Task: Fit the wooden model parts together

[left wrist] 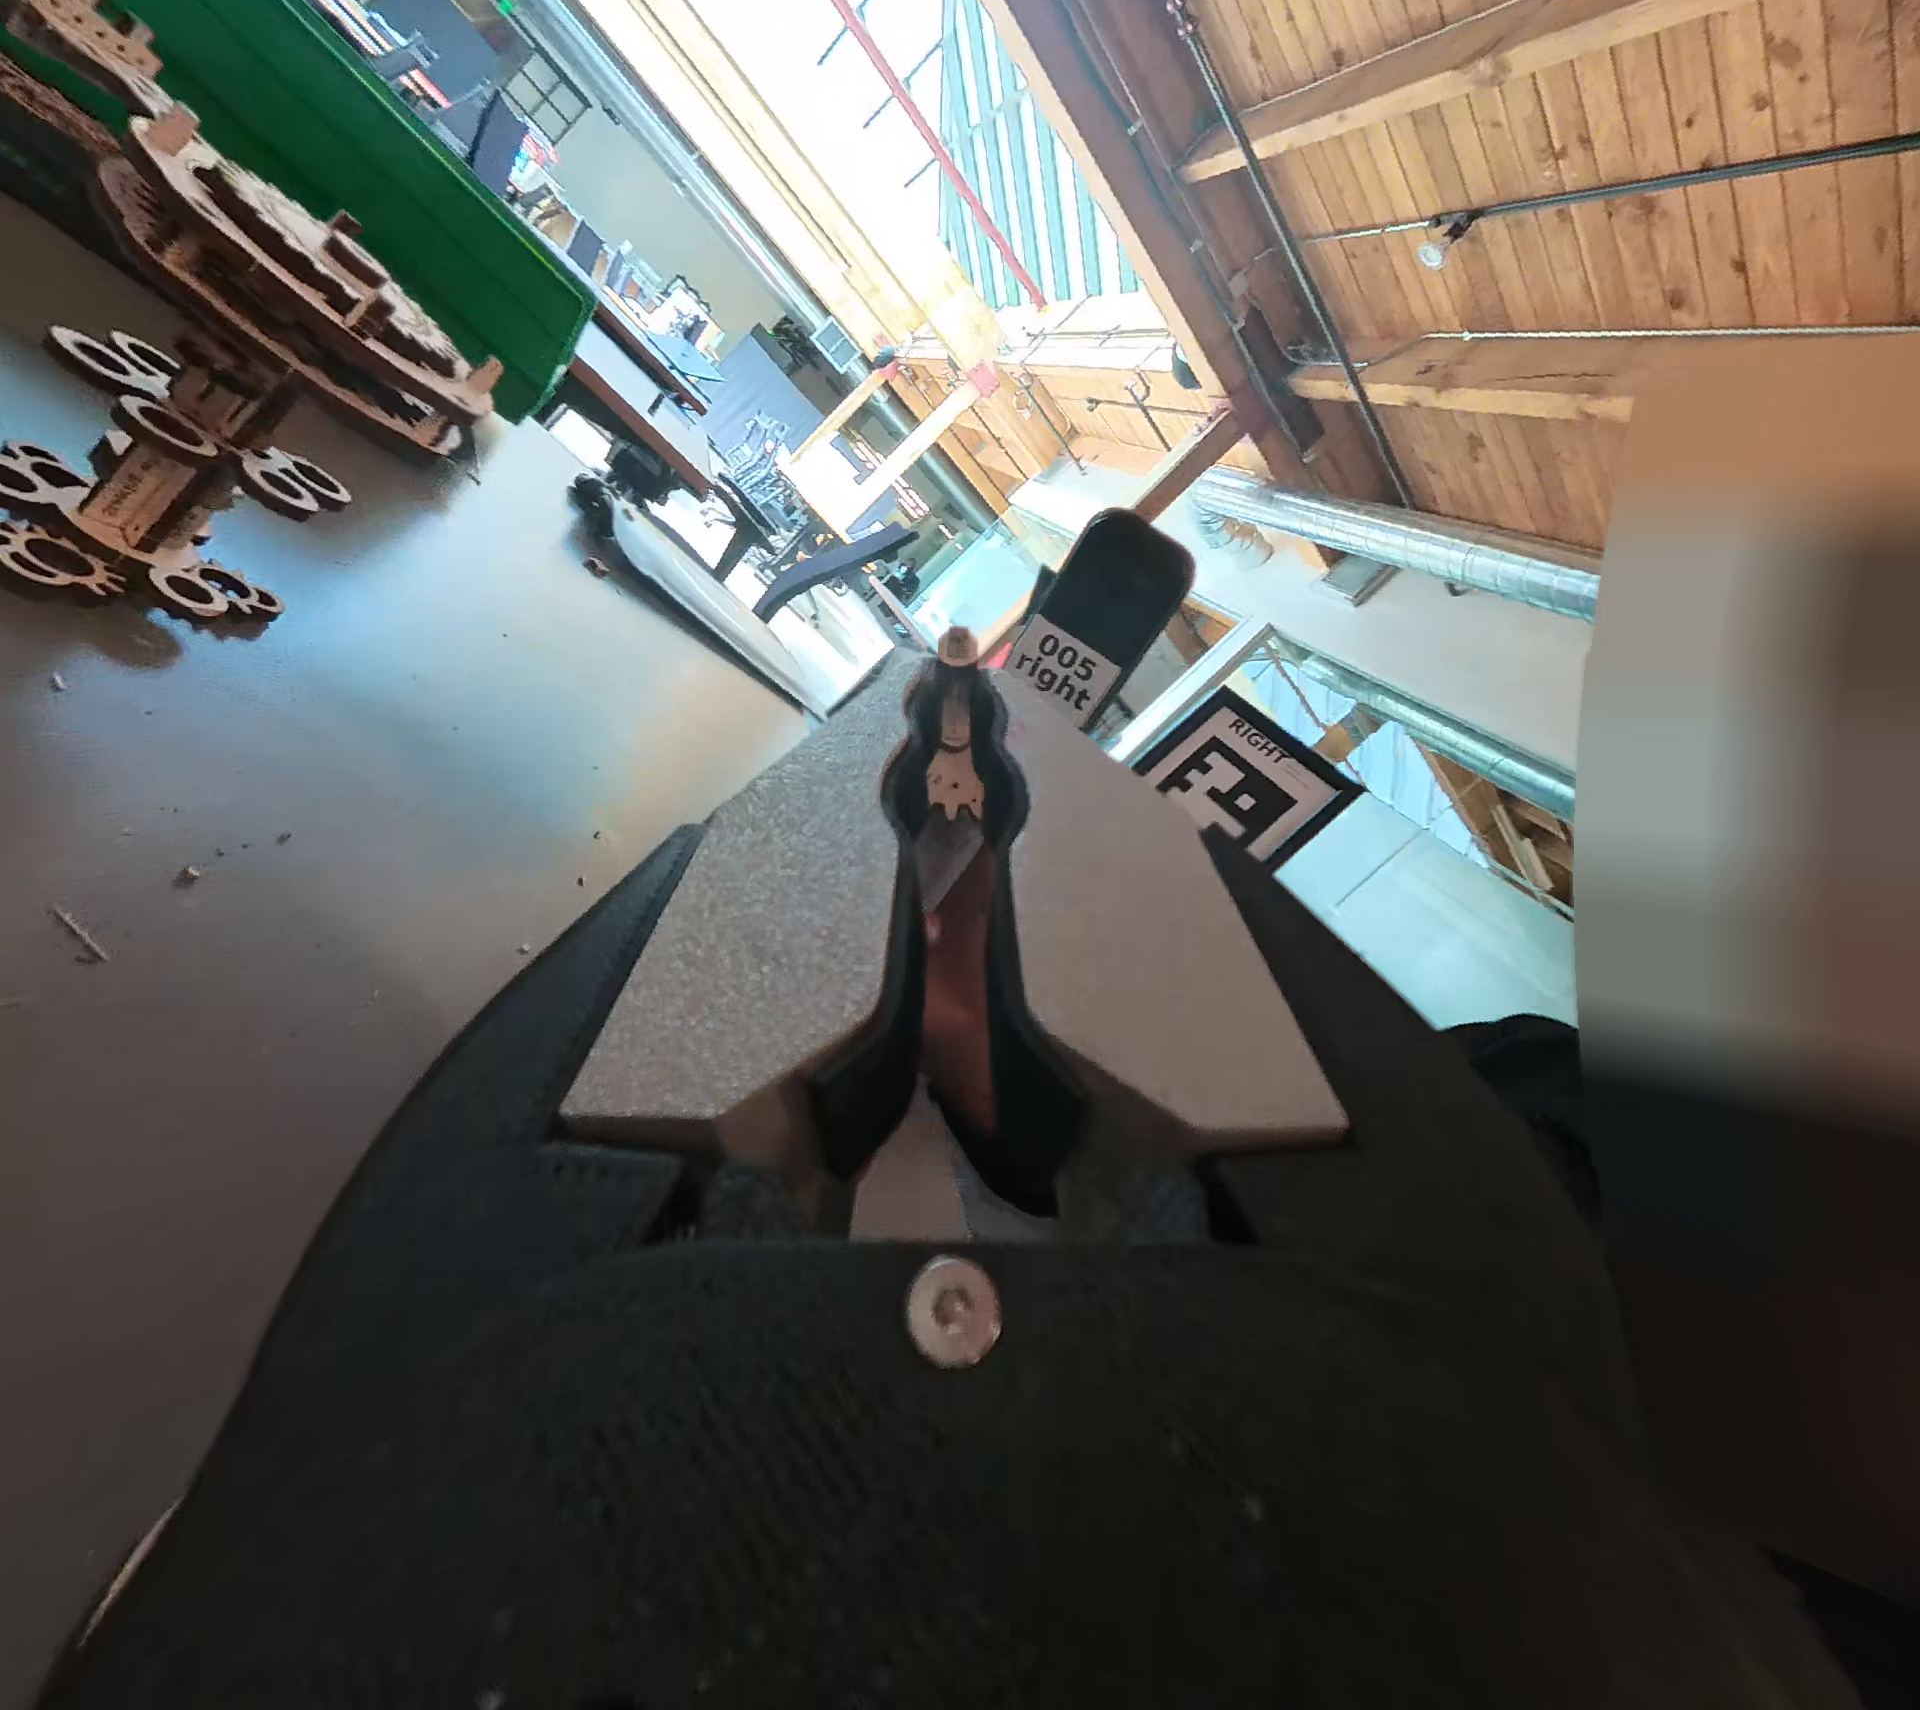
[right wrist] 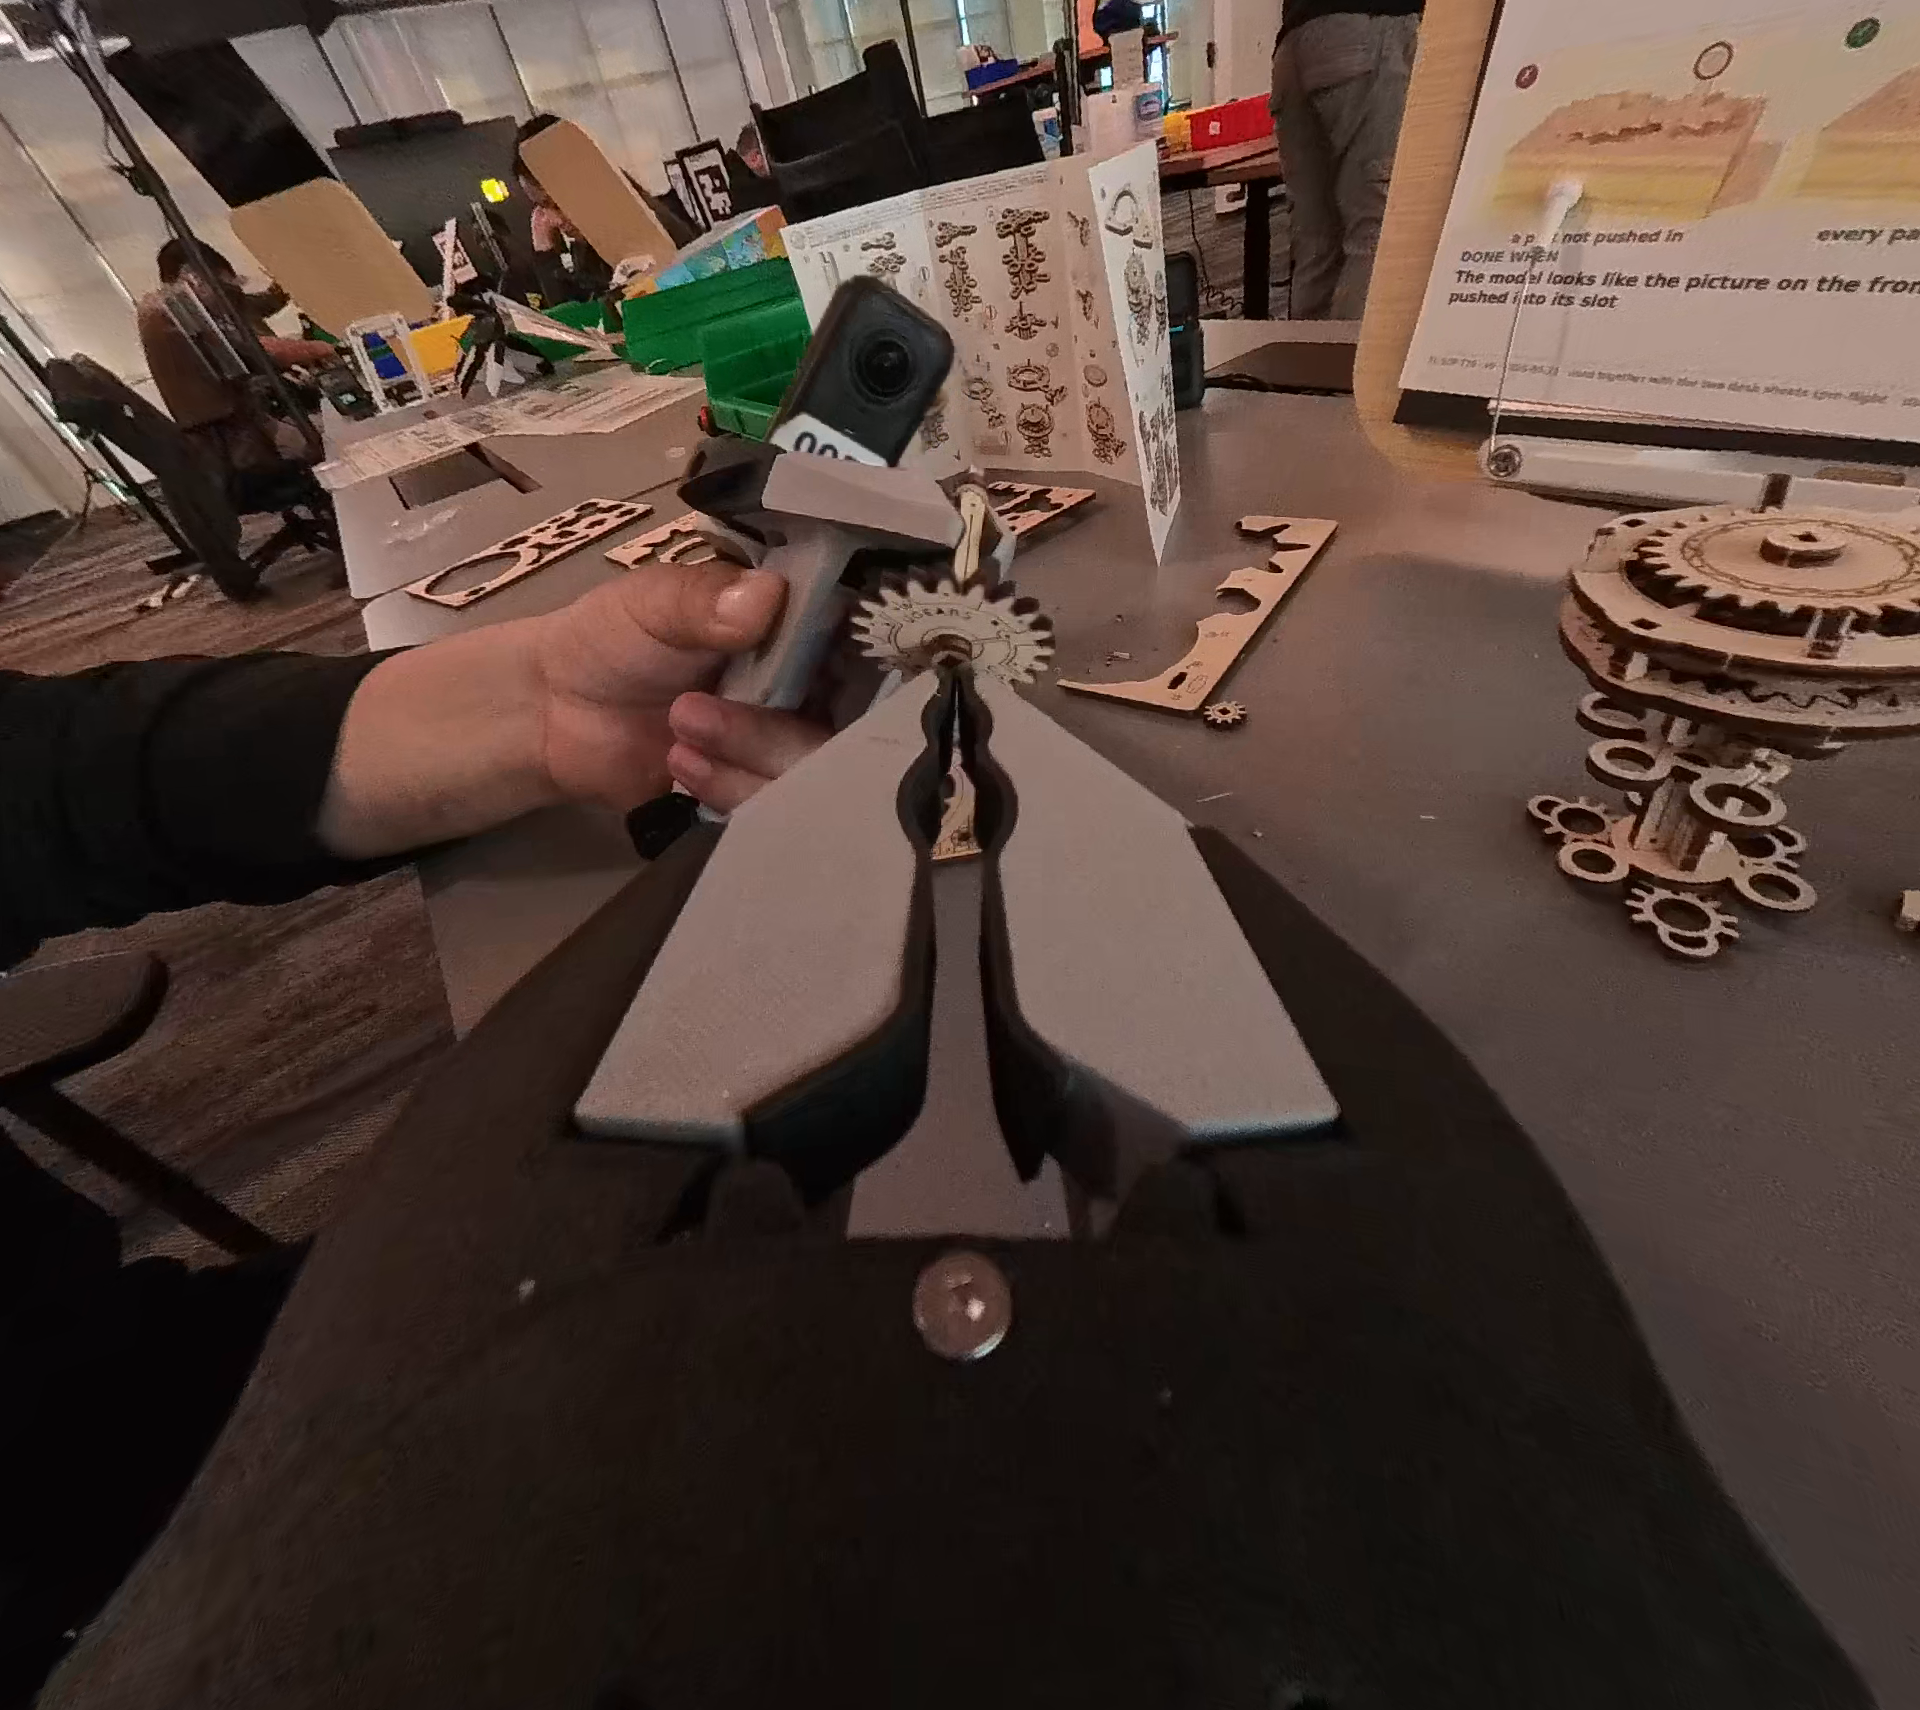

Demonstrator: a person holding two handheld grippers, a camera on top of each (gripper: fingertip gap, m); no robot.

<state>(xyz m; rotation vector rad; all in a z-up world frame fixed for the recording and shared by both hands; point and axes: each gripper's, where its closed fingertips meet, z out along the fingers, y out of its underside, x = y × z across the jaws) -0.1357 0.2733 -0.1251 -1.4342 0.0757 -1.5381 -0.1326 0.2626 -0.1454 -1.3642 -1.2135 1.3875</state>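
In the right wrist view, my right gripper (right wrist: 954,696) is shut on the lower edge of a toothed wooden gear (right wrist: 951,637), held upright above the table. My left gripper (right wrist: 968,517), held by a hand (right wrist: 623,704), is shut on a thin wooden pin (right wrist: 971,533) that points down at the gear's hub, close to it or touching. In the left wrist view, my left gripper (left wrist: 951,684) shows the pin's tip (left wrist: 956,647) sticking out between its fingertips. The part-built wooden gear model (right wrist: 1745,611) stands at the right and also shows in the left wrist view (left wrist: 281,278).
Punched-out wooden sheets (right wrist: 1205,621) and a tiny loose gear (right wrist: 1224,711) lie on the grey table (right wrist: 1455,829). A folded instruction booklet (right wrist: 1029,299) stands behind, with green bins (right wrist: 727,341). A standing instruction board (right wrist: 1683,122) is at the right. People sit and stand farther back. My left and right fingertips are right by each other.
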